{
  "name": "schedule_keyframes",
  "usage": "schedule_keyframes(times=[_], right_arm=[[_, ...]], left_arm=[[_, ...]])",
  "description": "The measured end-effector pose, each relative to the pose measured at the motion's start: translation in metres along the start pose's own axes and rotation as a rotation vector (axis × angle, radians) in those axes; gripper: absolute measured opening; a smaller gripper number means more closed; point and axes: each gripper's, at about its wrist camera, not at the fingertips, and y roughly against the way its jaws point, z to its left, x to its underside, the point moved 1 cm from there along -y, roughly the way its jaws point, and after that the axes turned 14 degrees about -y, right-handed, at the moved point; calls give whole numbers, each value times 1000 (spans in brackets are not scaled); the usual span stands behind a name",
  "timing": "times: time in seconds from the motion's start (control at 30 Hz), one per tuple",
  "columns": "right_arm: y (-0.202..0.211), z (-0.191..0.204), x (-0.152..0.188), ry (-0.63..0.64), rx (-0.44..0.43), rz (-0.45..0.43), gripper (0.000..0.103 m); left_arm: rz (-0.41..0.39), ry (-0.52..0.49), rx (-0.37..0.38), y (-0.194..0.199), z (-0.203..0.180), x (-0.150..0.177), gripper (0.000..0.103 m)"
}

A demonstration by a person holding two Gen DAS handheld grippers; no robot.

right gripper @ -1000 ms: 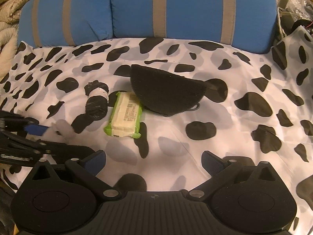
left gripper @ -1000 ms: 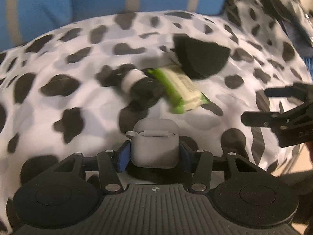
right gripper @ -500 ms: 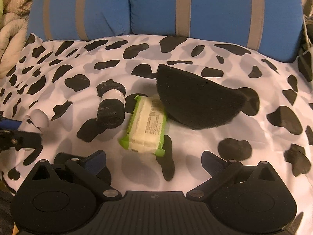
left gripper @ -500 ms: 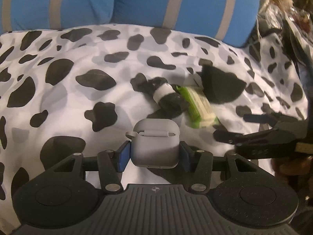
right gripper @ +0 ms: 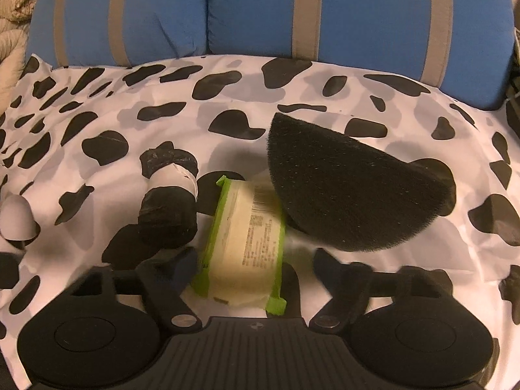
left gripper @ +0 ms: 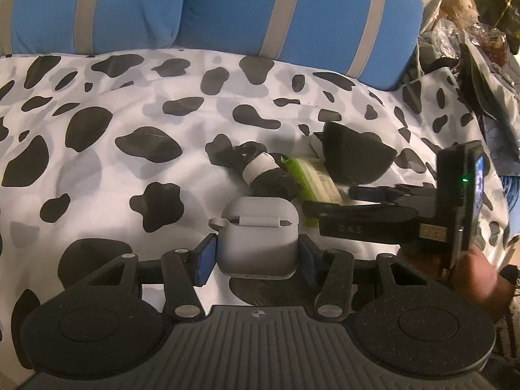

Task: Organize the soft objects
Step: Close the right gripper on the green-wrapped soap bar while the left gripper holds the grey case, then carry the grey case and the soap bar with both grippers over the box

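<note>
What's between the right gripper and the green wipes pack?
Nothing visible. The green wipes pack already lies between the right gripper's jaws, which have just been closing. Black sponge touches its far right corner; black roll sits just left.

Left tool (left gripper: 256, 256) angled down, blue pads (left gripper: 205, 260) pressed on grey case (left gripper: 258, 240). Right tool (right gripper: 250, 269) angled down, jaws just been closing, straddling green packet (right gripper: 247, 243), pads not seen pressing. Hand (left gripper: 468, 269) grips right tool's handle.
</note>
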Motion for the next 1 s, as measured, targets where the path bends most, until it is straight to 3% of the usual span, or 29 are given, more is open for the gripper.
schedule_keyframes(times=[0.07,0.1,0.23,0.4,0.47,0.57,0.67,0.77,0.8,0.83,1.0], right_arm=[[-2,2,0,6,-13,6,53],[-1,4,1,17,-5,8,51],[7,12,4,88,41,48,50],[20,4,13,83,30,123,50],[21,-1,16,86,19,121,53],[19,-4,19,93,26,104,64],[15,-2,17,106,31,76,65],[8,1,15,118,33,63,63],[7,1,14,119,27,60,52],[7,1,13,115,9,63,51],[9,5,11,109,23,66,50]], left_arm=[[1,-3,2,-1,0,0,51],[2,-5,3,-1,-1,0,51],[3,-6,-3,-2,-1,-1,51],[-9,2,-17,0,0,0,51],[-21,12,-23,2,2,-1,51],[-32,27,-27,4,3,-1,51],[-28,20,-27,3,2,-3,51],[-21,8,-25,0,0,-3,51],[-18,6,-26,0,0,-3,51],[-17,3,-26,-1,0,-3,51],[-20,-13,-31,1,-1,-2,51]])
